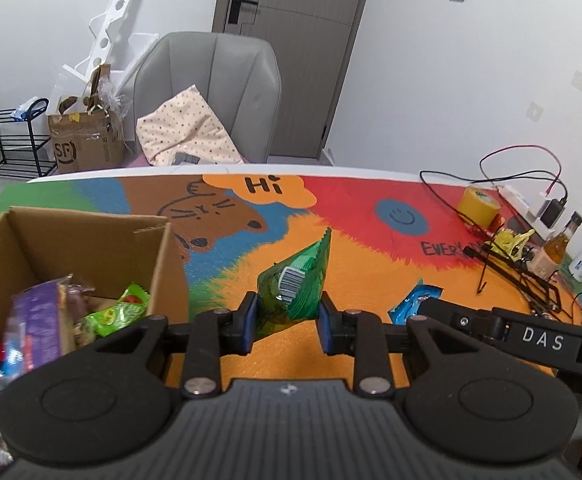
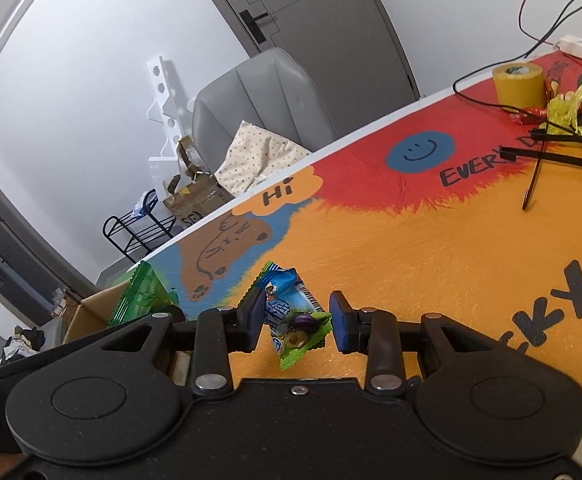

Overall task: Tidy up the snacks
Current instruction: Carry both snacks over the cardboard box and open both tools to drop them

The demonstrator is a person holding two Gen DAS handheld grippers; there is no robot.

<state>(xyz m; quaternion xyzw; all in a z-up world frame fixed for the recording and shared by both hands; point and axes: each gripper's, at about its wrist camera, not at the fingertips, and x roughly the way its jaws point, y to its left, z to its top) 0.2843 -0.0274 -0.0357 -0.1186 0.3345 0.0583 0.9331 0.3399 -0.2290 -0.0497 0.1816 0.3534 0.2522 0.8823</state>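
left gripper (image 1: pixel 289 316) pinching a green snack packet (image 1: pixel 297 280) above the colourful table mat (image 1: pixel 371 280), just right of the open cardboard box (image 1: pixel 91 232) that holds other snacks. right gripper (image 2: pixel 295 318) pinching a blue-and-green snack packet (image 2: pixel 295 316) over the mat's orange area.

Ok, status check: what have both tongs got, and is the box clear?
Left tongs shut on green packet. Right tongs shut on blue packet. Cardboard box open, snacks inside, room left. Nothing blocking.
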